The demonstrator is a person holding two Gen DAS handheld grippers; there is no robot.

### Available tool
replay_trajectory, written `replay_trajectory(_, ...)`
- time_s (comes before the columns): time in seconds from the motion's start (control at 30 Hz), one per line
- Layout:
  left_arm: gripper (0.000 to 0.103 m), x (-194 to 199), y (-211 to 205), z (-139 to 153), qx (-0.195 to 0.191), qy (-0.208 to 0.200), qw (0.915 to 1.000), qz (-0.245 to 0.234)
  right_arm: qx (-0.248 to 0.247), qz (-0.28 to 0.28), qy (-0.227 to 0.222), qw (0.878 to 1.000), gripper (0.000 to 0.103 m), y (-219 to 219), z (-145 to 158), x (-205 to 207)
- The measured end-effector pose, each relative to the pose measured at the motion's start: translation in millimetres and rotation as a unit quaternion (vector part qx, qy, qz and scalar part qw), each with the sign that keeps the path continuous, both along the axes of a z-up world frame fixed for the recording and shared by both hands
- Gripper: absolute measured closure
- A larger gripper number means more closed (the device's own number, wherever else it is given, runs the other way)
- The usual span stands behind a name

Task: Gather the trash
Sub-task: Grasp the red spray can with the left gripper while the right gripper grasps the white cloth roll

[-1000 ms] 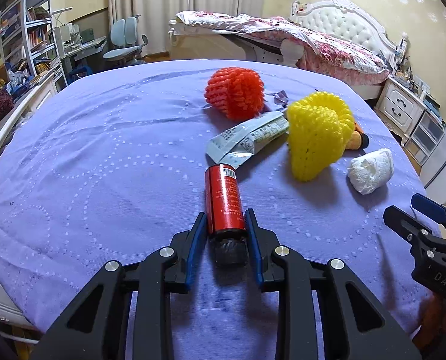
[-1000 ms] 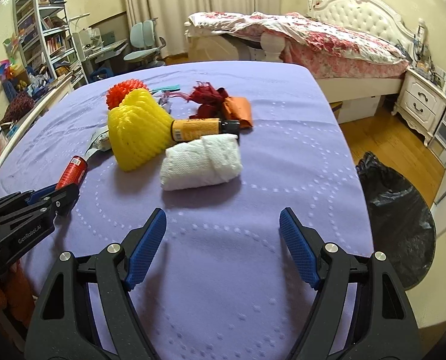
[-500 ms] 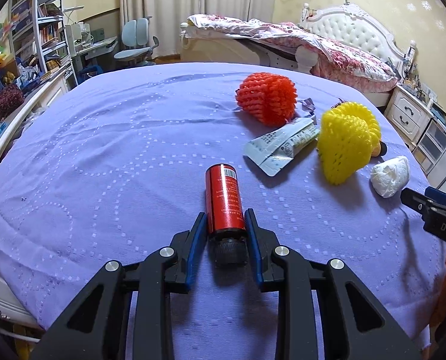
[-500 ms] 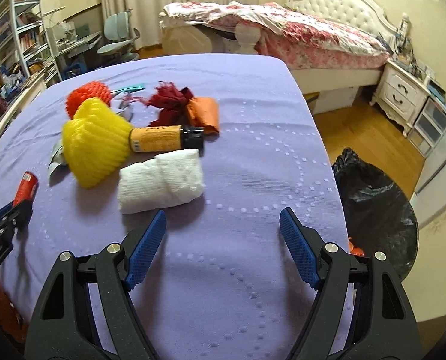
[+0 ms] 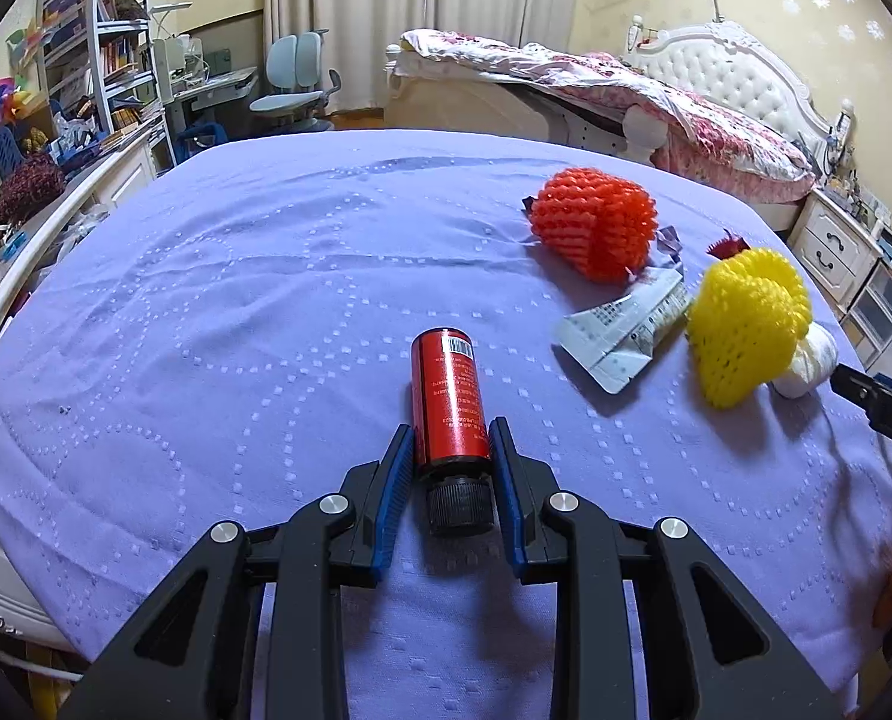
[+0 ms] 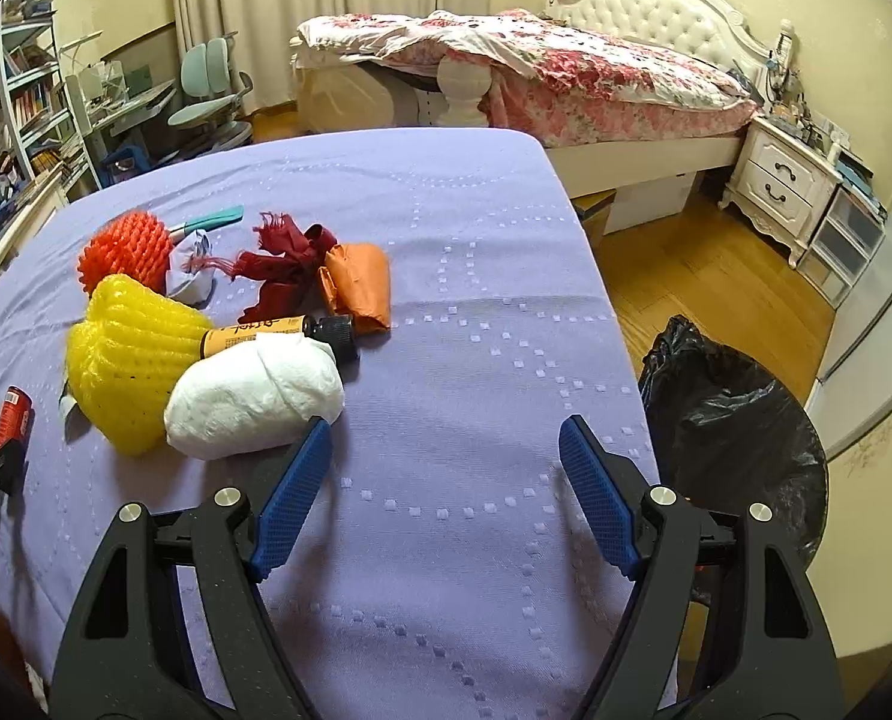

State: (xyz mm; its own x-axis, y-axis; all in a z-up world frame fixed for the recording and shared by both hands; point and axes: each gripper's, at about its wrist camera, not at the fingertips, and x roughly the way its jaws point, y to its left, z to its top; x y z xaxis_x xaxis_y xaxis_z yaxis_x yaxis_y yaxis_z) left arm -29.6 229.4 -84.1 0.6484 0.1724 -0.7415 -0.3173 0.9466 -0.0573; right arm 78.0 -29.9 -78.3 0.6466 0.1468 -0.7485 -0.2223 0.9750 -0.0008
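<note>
Jaws of our left gripper (image 5: 450,441) are clenched on a small red cylindrical bottle with a black ribbed cap (image 5: 449,402), the blue pads pressing its lower body just above the cap; it points away from us over the purple quilted bed cover (image 5: 236,300). Further right on that cover we see an orange foam fruit net (image 5: 592,225), then a crumpled silver foil wrapper (image 5: 625,327) lying in front of it, and a yellow foam fruit net (image 5: 745,327) touching the wrapper's right end. A white wad of tissue paper (image 6: 254,399) rests against the yellow net, and behind it lies a yellow tube with a black cap (image 6: 278,333). Beyond the tube we find a dark red rag (image 6: 284,267) and, just beside it, a crumpled orange bag (image 6: 359,285). Jaws of our right gripper (image 6: 443,459) stand released and wide apart above bare cover, the left pad near the tissue wad, with nothing between them. At the far right, on the wooden floor beside the bed, sits a bin lined with a black plastic bag (image 6: 733,420).
</note>
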Motion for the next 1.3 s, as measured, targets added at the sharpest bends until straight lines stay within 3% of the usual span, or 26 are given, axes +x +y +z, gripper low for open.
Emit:
replay_trajectory(0.33,0.074,-1,4,2,0.000,-0.004,1.0000,0.004,0.055,0.029,-0.002,0.998,0.024,8,16,-7)
replay_trajectory(0.6,0.074,-1,3,4,0.003,-0.005,1.0000,0.005,0.018,0.081,0.006,0.997,0.024,45,-2,-10)
replay_trajectory(0.67,0.074,-1,4,4,0.002,-0.004,1.0000,0.007,0.007,0.090,0.009,0.996,0.029,48,-5,-12)
replay_trajectory(0.7,0.074,-1,4,5,0.002,-0.005,1.0000,0.006,0.005,0.096,0.012,0.995,0.039,49,-7,-14)
replay_trajectory(0.73,0.074,-1,4,4,0.003,-0.005,1.0000,0.006,0.004,0.098,0.011,0.995,0.042,49,-7,-15)
replay_trajectory(1.07,0.074,-6,-17,18,-0.002,-0.023,0.9996,-0.015,0.024,0.088,-0.007,0.996,0.045,28,10,-28)
replay_trajectory(1.3,0.074,-3,-54,33,-0.012,-0.044,0.9975,-0.055,0.049,0.050,-0.030,0.997,0.045,-18,29,-39)
